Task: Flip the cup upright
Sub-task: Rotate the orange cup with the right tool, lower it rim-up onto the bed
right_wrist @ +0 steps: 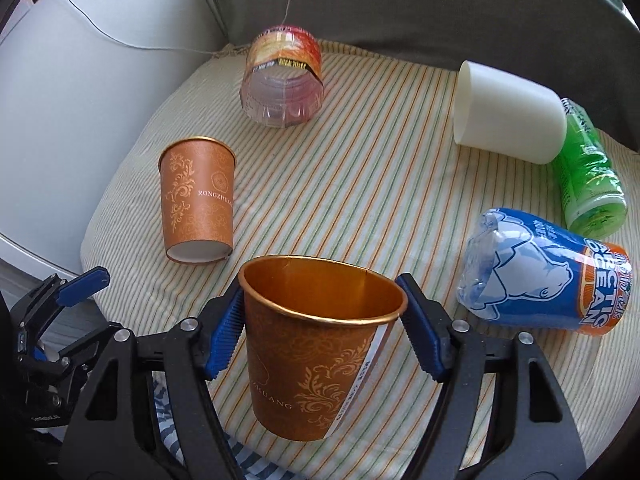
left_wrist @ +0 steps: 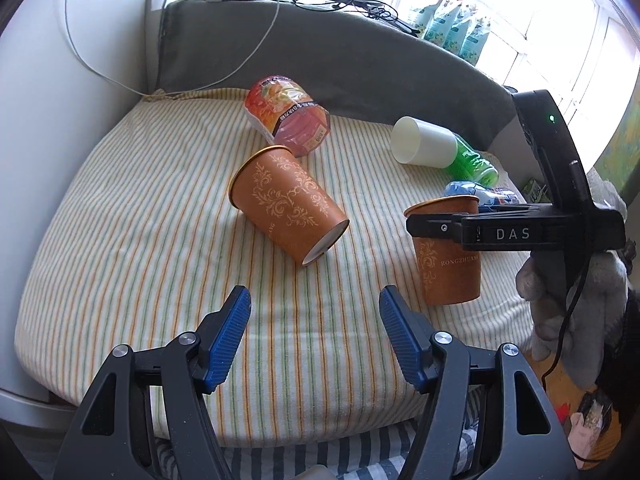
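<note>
The right gripper is clamped on the upright brown cup, release pending; the left gripper, fingers apart and empty, next takes the fallen cup.

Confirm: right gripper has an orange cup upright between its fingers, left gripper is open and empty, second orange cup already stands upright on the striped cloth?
Not quite. The second orange cup lies on its side on the striped cloth, as the left wrist view shows. The rest holds: the right gripper brackets the upright orange cup, and the left gripper is open and empty.
</note>
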Demonstrator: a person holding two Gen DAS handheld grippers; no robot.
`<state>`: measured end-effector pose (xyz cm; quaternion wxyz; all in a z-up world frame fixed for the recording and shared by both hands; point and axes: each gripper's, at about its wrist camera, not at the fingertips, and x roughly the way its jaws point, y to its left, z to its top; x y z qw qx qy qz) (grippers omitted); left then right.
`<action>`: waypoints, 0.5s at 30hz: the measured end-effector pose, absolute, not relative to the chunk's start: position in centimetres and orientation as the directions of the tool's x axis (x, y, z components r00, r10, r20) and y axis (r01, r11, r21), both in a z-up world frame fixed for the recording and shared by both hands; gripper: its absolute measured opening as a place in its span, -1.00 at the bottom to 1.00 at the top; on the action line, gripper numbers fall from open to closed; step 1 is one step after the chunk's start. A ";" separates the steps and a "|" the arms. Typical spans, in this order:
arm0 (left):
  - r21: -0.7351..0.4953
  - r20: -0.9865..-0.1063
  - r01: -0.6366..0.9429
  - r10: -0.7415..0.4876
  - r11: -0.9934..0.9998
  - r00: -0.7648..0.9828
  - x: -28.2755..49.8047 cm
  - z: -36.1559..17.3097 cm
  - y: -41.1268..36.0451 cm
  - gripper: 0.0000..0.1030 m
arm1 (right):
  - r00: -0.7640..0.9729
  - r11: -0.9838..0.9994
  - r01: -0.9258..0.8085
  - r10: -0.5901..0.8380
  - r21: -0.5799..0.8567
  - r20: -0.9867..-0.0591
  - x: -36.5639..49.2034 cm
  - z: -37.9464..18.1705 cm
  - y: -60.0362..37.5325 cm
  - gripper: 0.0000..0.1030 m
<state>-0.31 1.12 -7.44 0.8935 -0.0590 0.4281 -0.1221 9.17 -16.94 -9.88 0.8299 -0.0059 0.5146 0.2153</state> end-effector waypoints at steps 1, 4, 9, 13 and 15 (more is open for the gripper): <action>-0.206 -0.748 0.170 -0.267 0.964 0.607 -0.3 -7.3 1.0 0.29 | 0.406 0.909 -0.363 0.351 0.203 -0.844 8.9 -9.7 -17.1 0.45; -0.193 -0.742 0.172 -0.259 0.966 0.618 -0.2 -6.9 0.7 0.29 | 0.477 0.914 -0.359 0.353 0.188 -0.805 8.4 -9.1 -17.5 0.45; -0.194 -0.740 0.170 -0.258 0.966 0.621 0.1 -6.7 0.3 0.29 | 0.561 0.923 -0.346 0.346 0.166 -0.752 7.9 -8.8 -17.7 0.44; -0.185 -0.738 0.171 -0.252 0.968 0.625 0.1 -6.6 0.0 0.29 | 0.604 0.925 -0.348 0.344 0.151 -0.719 7.4 -8.8 -17.6 0.44; -0.181 -0.737 0.172 -0.249 0.968 0.628 0.1 -6.5 -0.2 0.29 | 0.624 0.926 -0.351 0.341 0.137 -0.703 7.3 -8.8 -17.5 0.44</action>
